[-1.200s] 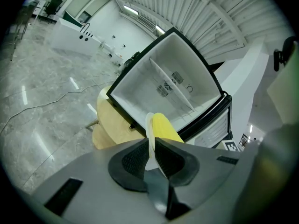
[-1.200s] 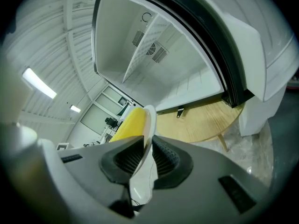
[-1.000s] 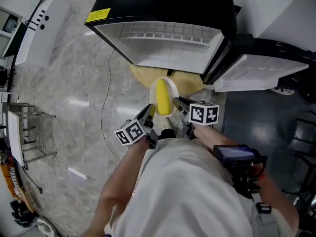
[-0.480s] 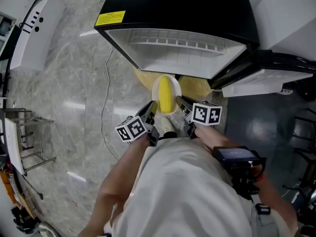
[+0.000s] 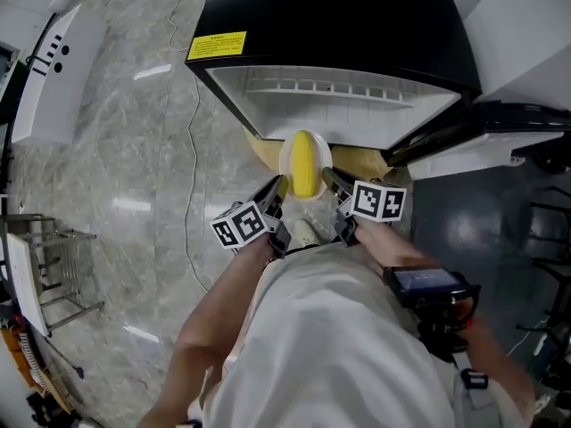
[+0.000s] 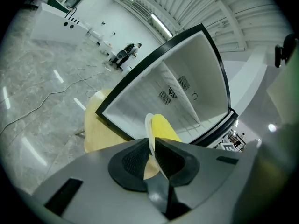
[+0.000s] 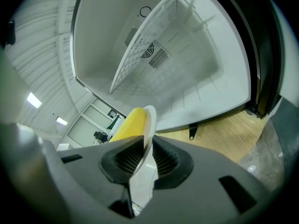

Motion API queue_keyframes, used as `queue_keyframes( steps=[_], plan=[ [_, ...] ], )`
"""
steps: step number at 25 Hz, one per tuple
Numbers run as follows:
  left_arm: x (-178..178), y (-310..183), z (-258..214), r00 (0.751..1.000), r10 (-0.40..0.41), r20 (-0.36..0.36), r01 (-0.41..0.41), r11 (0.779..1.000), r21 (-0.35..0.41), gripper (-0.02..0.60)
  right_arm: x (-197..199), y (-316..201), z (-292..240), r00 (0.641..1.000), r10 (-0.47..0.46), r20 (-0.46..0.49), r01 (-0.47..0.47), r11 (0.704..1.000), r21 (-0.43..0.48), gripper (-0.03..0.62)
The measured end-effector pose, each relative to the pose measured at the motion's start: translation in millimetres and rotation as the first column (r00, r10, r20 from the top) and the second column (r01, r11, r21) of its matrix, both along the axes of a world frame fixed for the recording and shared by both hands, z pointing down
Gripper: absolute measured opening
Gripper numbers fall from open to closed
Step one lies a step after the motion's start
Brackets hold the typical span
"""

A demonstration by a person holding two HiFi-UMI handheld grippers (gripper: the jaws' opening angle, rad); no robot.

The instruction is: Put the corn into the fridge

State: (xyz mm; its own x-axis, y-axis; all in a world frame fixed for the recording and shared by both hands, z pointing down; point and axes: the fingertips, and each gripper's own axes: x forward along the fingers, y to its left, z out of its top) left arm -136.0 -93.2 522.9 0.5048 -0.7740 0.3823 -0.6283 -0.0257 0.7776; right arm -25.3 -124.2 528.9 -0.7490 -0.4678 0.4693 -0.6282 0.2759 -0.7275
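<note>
Clothing: a loose white cloth top (image 5: 339, 346) filled the lower centre of the head view.
Wrist: a black wrist device (image 5: 426, 281) with a dark bluish screen sat at lower right, with black straps below it.
Left gripper: the left gripper (image 6: 152, 144) had a smooth grey moulded body and black ribbed pads (image 6: 134, 158).
Right gripper: the right gripper (image 7: 145, 149) had the same grey shell and black ribbing.
Markers: each carried a white marker cube (image 5: 239, 227) printed with black squares. The right-hand one (image 5: 378, 201) sat just right of centre.
</note>
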Motion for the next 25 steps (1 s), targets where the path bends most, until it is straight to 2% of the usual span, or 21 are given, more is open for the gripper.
queue_keyframes(
  steps=[10, 25],
  plan=[
    [4, -55, -13, 1.0, 0.014, -0.017, -0.013, 1.0, 0.016, 0.046, 3, -53, -17, 0.999, 0.034, 0.011, -0.034, 0.999, 0.031, 0.055],
    [10, -73, 1, 1.0, -0.017, -0.005, 0.017, 1.0, -0.01, 0.046, 7, -76, -5, 1.0, 0.0, 0.013, 0.0, 1.0, 0.025, 0.055]
  ],
)
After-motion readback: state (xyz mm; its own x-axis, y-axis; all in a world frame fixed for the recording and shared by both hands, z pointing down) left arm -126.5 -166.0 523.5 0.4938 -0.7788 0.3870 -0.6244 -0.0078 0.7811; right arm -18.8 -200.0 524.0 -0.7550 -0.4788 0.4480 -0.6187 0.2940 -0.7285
